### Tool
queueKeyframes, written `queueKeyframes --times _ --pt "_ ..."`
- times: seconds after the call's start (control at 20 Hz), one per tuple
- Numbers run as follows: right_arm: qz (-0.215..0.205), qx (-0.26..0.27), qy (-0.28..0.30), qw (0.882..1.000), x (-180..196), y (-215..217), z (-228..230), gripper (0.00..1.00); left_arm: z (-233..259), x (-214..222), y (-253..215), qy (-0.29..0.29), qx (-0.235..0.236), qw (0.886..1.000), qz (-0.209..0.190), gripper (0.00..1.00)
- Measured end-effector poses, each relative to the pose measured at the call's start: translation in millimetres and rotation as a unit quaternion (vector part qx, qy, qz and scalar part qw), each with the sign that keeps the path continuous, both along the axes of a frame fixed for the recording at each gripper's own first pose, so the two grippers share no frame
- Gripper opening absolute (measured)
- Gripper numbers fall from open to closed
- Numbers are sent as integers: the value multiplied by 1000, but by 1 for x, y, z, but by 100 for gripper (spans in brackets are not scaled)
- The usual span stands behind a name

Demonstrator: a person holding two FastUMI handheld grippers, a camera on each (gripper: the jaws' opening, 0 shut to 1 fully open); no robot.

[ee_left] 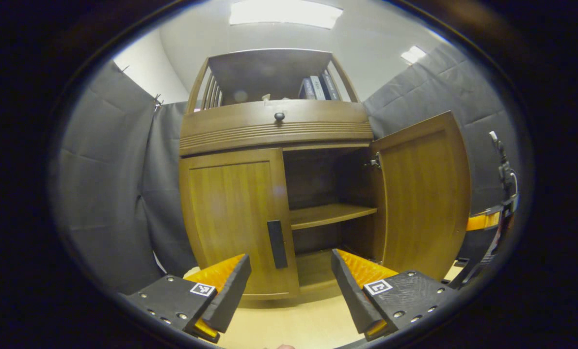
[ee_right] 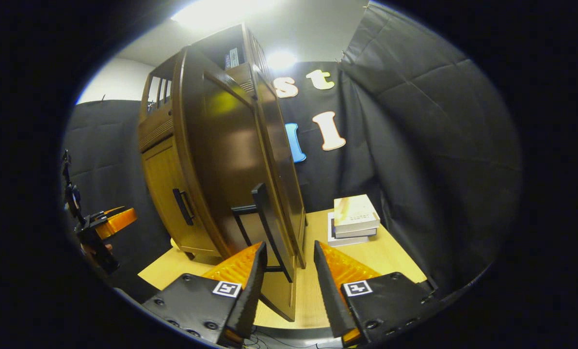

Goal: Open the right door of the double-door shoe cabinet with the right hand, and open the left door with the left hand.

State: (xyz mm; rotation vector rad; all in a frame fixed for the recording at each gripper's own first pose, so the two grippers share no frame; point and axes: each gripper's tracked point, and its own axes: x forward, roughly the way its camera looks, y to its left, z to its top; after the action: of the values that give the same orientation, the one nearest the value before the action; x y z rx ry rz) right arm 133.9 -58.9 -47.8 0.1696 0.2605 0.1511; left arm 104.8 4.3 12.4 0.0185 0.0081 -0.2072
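Right door (ee_left: 422,194) stood swung wide open | left door (ee_left: 235,218) shut, handle (ee_left: 277,244) untouched | left gripper (ee_left: 289,286) jaws spread, empty, facing that handle | right gripper (ee_right: 284,286) jaws parted astride right door's handle (ee_right: 269,225), not squeezing.

We see books (ee_left: 318,88) standing upright on the open top shelf, leaning a little. Ceiling lights (ee_left: 285,12) glow above. Below, a pale wooden table (ee_right: 391,257) carries a stack of books (ee_right: 353,219) lying flat near its far edge, close to the black cloth wall (ee_right: 429,145). More of that cloth (ee_left: 109,184) hangs at the other side.
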Motion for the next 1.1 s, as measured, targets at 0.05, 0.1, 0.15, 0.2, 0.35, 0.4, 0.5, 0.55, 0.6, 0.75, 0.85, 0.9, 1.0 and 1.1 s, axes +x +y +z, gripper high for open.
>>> queueKeyframes --times 0.05,0.1,0.15,0.2,0.35,0.4,0.5,0.55,0.6,0.75,0.85,0.9,1.0,1.1 --pt "-8 -9 -8 1000 -6 0 6 64 -1 1 1 2 -1 1000 3 96" --pt "-16 -21 -18 999 -17 -2 13 72 -3 3 1 4 -3 1000 5 95" --pt "-25 -33 -27 999 -19 -1 19 80 -4 5 1 7 -6 1000 5 95" --pt "-28 -38 -36 998 -27 2 29 86 -7 8 3 9 -9 1000 7 96" --pt "-43 -59 -64 995 -42 16 47 98 -10 17 6 14 -20 1000 15 96" --pt "-48 -69 -70 994 -47 22 52 98 -12 19 5 16 -23 999 19 96" --pt "-58 -86 -78 992 -51 33 57 98 -15 25 5 20 -28 999 22 96" --pt "-56 -90 -82 991 -54 42 58 98 -15 27 5 21 -27 999 23 96" --pt "-53 -91 -88 991 -57 53 59 98 -17 30 7 21 -24 999 26 96" --pt "-40 -90 -88 991 -58 80 54 98 -20 40 8 20 -24 999 31 96" --pt "-33 -88 -80 992 -57 95 48 98 -21 47 5 22 -30 999 32 96" --pt "-32 -88 -77 993 -56 99 46 98 -23 50 4 26 -33 999 32 96" --pt "-30 -92 -69 993 -56 106 40 98 -28 56 4 36 -34 998 36 96" --pt "-32 -99 -65 992 -56 108 37 98 -36 59 4 56 -36 997 41 96"
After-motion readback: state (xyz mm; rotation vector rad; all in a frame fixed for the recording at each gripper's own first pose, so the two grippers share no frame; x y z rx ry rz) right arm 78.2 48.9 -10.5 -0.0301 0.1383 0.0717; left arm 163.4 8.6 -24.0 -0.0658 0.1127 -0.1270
